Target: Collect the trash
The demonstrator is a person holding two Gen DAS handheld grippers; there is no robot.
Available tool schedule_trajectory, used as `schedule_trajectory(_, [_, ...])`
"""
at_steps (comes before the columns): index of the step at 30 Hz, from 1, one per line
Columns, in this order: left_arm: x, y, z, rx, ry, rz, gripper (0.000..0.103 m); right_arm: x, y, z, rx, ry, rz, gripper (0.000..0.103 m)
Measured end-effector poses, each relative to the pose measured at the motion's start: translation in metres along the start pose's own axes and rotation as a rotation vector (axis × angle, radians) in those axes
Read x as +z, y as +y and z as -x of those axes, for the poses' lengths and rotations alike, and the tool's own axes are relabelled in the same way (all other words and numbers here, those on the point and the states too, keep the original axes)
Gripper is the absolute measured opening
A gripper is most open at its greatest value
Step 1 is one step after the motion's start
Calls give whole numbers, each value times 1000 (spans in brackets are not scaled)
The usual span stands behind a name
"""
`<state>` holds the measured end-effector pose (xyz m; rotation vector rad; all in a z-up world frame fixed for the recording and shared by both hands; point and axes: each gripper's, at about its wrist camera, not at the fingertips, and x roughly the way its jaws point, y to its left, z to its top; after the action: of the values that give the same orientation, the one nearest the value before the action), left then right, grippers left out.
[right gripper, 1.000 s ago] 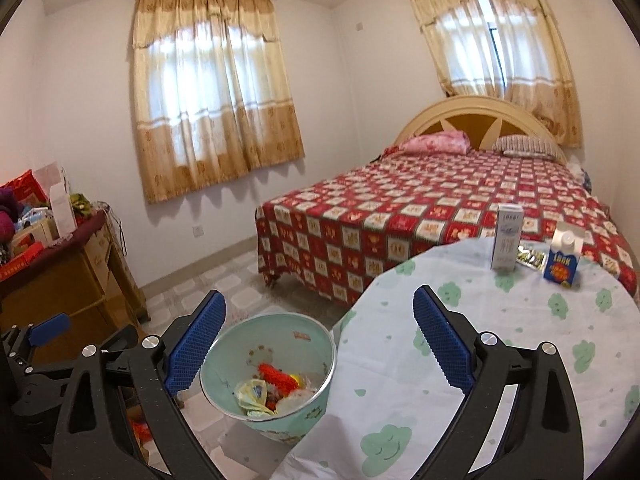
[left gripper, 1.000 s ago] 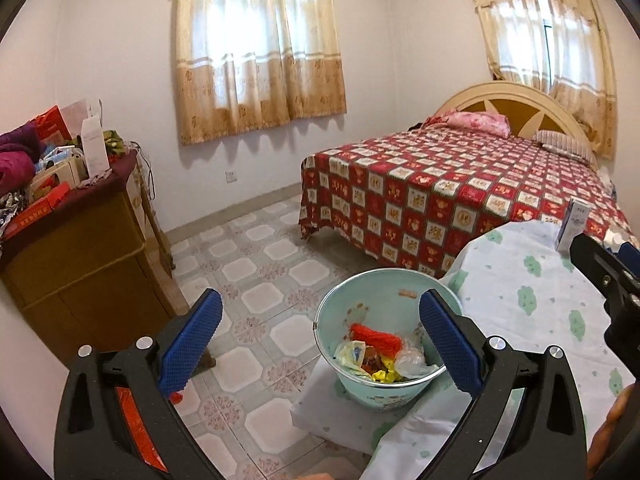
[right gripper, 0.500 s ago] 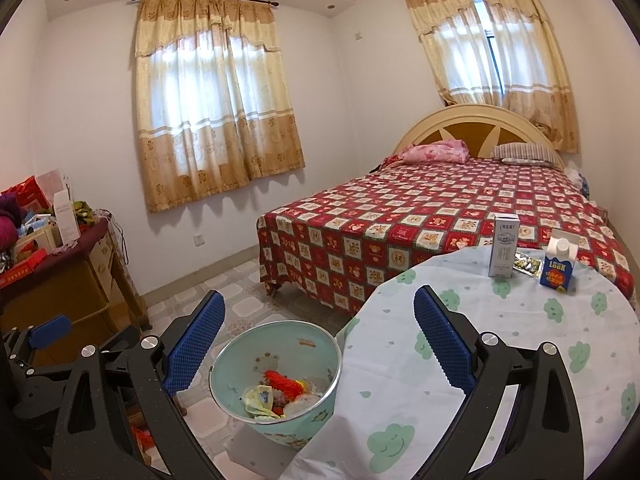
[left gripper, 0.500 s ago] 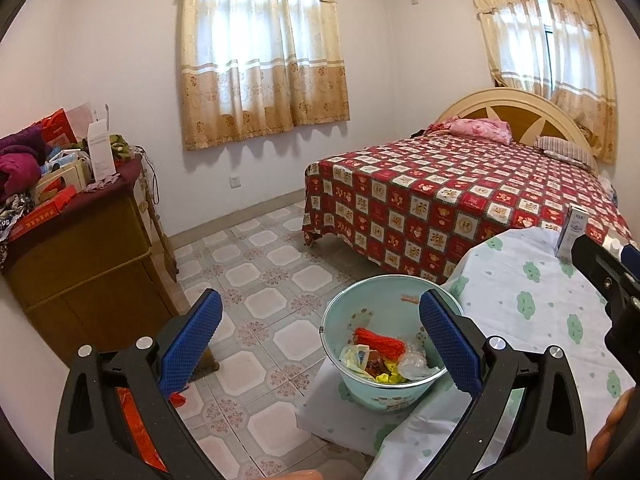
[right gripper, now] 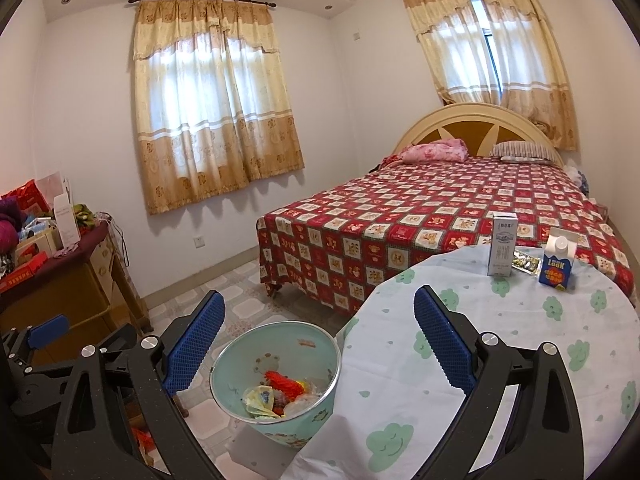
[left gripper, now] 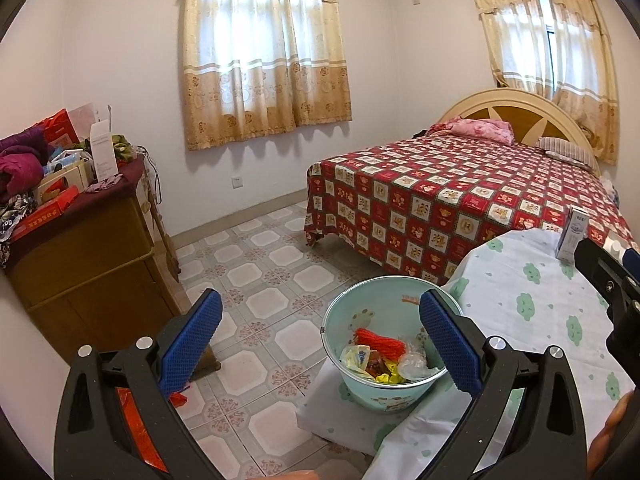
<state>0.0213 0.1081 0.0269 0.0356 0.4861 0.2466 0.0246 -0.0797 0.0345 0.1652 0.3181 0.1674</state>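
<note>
Three pieces of packaging are being displayed at the far edge of the round table (right gripper: 500,360), which is being covered by a white cloth printed with green smiling clouds. The word "LOOK" is being shown in white on the blue gable-top carton (right gripper: 557,265), whose white screw cap is being turned toward the camera. Beside it, a tall pale box (right gripper: 502,245) is being stood upright; its small print cannot be read with certainty. Between the two, a flat glossy wrapper (right gripper: 526,263) is being laid on the cloth, with its lettering too small to tell.

Beside the table, a round pale green bin (left gripper: 384,394) with a metal rim and a cartoon print is being kept on a low grey stand. Inside it, a red ribbed wrapper (left gripper: 378,340), yellow crumpled wrappers and clear plastic are being held in a loose heap.

The left gripper (left gripper: 320,340) is being held spread wide with nothing between its blue, dimpled pads (left gripper: 191,344), above the tiled floor and the bin. The right gripper (right gripper: 318,340) is likewise being kept wide apart and empty, over the table's near edge and the bin.

Red boxes with gold characters, too small to read, are being piled on a wooden cabinet (left gripper: 92,264) at the left.
</note>
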Motion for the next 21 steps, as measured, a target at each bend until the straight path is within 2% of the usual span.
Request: schedule_trajectory(21, [6,2,5,8,-10,5,97,2,-4,4,-4,-13,-7,94])
